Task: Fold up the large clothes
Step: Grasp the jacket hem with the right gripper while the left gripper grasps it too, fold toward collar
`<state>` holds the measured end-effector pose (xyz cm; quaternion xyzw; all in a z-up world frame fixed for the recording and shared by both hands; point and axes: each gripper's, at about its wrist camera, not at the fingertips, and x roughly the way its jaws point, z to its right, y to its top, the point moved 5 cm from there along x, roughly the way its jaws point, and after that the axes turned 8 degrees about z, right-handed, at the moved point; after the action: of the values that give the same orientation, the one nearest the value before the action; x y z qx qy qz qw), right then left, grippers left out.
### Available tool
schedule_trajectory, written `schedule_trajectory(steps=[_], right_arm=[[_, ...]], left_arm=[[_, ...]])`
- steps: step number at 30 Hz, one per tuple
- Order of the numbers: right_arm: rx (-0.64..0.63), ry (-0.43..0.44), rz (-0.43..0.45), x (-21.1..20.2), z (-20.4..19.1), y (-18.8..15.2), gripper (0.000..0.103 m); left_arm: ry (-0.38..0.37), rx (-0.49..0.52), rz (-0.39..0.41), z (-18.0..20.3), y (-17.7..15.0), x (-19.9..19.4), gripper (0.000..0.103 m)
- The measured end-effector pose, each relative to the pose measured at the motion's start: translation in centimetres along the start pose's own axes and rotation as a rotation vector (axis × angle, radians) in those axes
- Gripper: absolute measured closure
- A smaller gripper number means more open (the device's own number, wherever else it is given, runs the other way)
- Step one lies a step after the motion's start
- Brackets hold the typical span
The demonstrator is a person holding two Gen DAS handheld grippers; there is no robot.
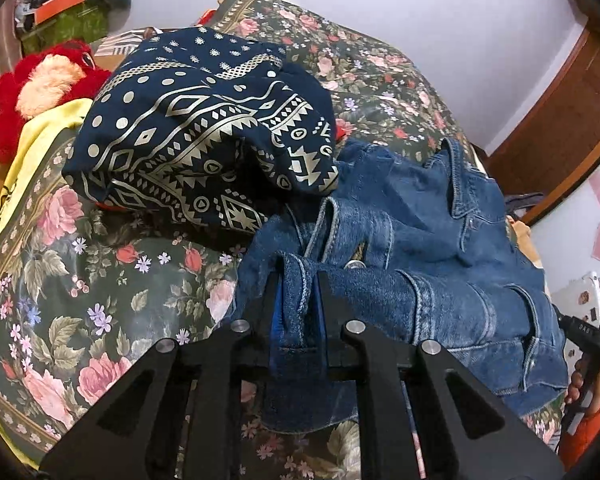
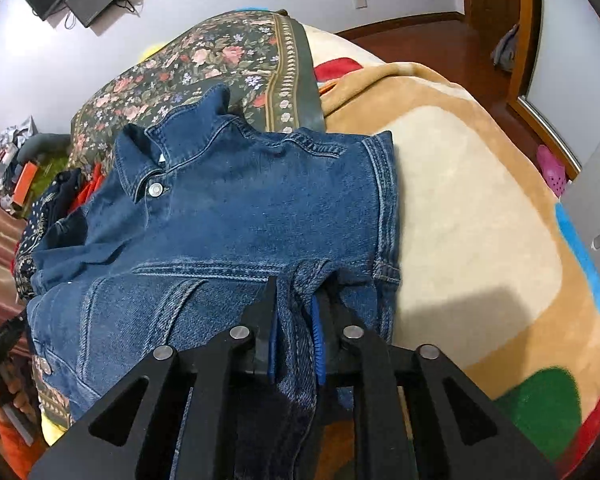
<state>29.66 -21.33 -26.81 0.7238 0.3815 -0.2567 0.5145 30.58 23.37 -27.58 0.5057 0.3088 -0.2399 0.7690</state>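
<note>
Both tongs are clamped narrow on thick folds of the denim jacket (image 2: 236, 216), which lies across the floral bedspread (image 1: 80, 288) and the tan blanket (image 2: 460, 240): the left gripper (image 1: 298, 280) pinches a bunched hem edge, the right gripper (image 2: 300, 284) a doubled seam near the armhole. Such bulky denim may slip out of either bite if the two pull unevenly, leaving the fold skewed. On the left, the jacket touches the navy patterned garment (image 1: 204, 136), so a lift could snag it and drag it along.

left gripper (image 1: 299, 280) | black fingers, blue pads, silver screws | right gripper (image 2: 299, 286) same
</note>
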Motion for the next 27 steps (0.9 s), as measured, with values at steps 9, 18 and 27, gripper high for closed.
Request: schedule_trajectory(steps=[9,18,27], right_arm=[[0.003,-0.018,0.018,-4.9,0.0,0.1,0.051],[-0.001,0.021,-0.045,-5.8,-0.7,-3.5,0.051],[0.076,0.093,-0.131,-3.2,-0.5,-6.4,0.051]], left_arm=[[-0.051,0.072,0.01,0.4,-0.5,-4.4,0.071],[-0.089,-0.025,-0.018,-1.1,-2.5,-5.8,0.067],[-0.106,-0.054,-0.071,-0.2,-4.1,-3.8,0.067]])
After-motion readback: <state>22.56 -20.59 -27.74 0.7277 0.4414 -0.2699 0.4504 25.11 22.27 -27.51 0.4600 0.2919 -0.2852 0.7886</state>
